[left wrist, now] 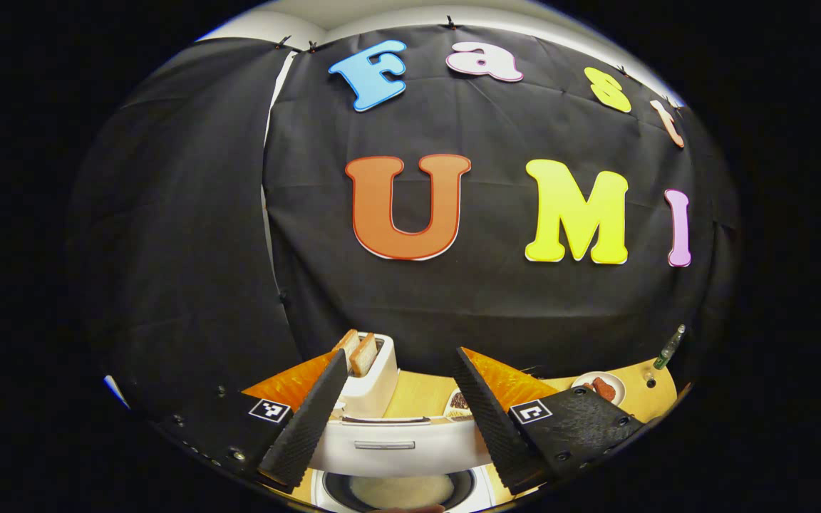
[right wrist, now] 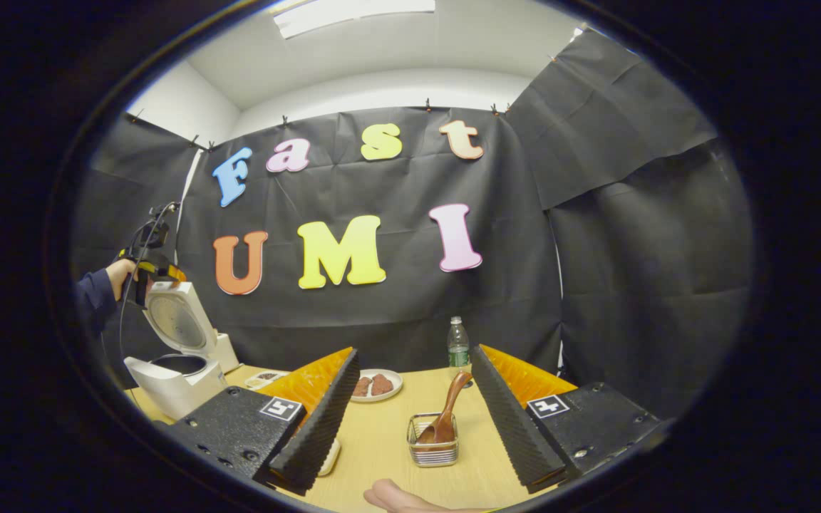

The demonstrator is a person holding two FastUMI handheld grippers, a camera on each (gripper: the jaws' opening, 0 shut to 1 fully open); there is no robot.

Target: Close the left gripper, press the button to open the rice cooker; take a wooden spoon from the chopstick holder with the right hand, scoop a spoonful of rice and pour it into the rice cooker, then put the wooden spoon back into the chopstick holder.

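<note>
The white rice cooker [right wrist: 168,385] stands open at the table's left, its lid [right wrist: 177,320] raised. A hand [right wrist: 120,274] holds my left gripper just above that lid. In the left gripper view the left gripper [left wrist: 400,356] is open and holds nothing, with the lid's edge [left wrist: 389,445] and the inner pot [left wrist: 400,491] below its fingers. My right gripper [right wrist: 415,353] is open over the table. Between and beyond its fingers a wooden spoon [right wrist: 446,413] leans in the small chopstick holder [right wrist: 433,445], untouched.
A toaster [left wrist: 371,385] with bread slices stands behind the cooker. A plate [right wrist: 376,385] of brown food and a water bottle [right wrist: 458,345] sit at the back. A white dish edge [right wrist: 330,457] peeks from under the right gripper's left finger. Part of a hand [right wrist: 396,499] shows at the front edge.
</note>
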